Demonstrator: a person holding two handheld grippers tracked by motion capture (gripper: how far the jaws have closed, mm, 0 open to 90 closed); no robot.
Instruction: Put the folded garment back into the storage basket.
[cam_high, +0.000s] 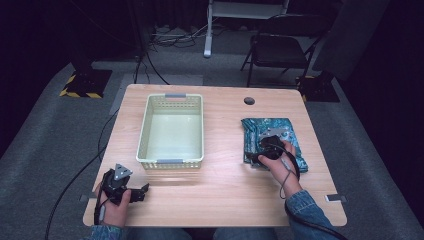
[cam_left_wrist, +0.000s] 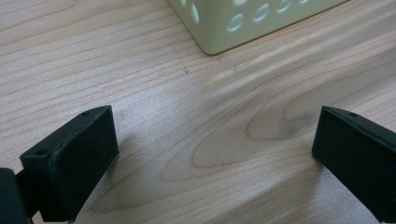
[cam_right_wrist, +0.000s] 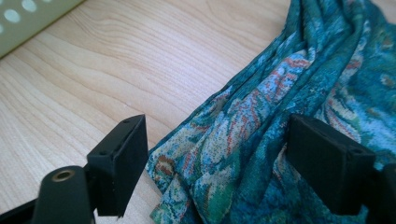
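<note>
Your right gripper (cam_right_wrist: 215, 158) is down on the near-left corner of the folded cloth (cam_right_wrist: 289, 93) — teal fabric w/ a red and cream pattern. Jaws stand wide apart, one on the bare wood just beside the cloth's edge, the other on top of the fabric, so the bunched hem sits between them. The pads aren't pressing on it, so nothing is gripped. In the high view the cloth (cam_high: 250, 130) lies on the right half of the table (cam_high: 225, 190), well apart from the basket (cam_high: 172, 162), and your right hand (cam_high: 277, 160) covers its near part.

Your left gripper (cam_high: 142, 192) rests at the near-left corner of the table, pointing right, near the basket's front-left corner. Its own view has both jaws spread wide over bare wood — nothing between them, nothing held. The basket (cam_left_wrist: 224, 28), pale green w/ oval holes in its walls, looks empty inside and stands left of centre.
</note>
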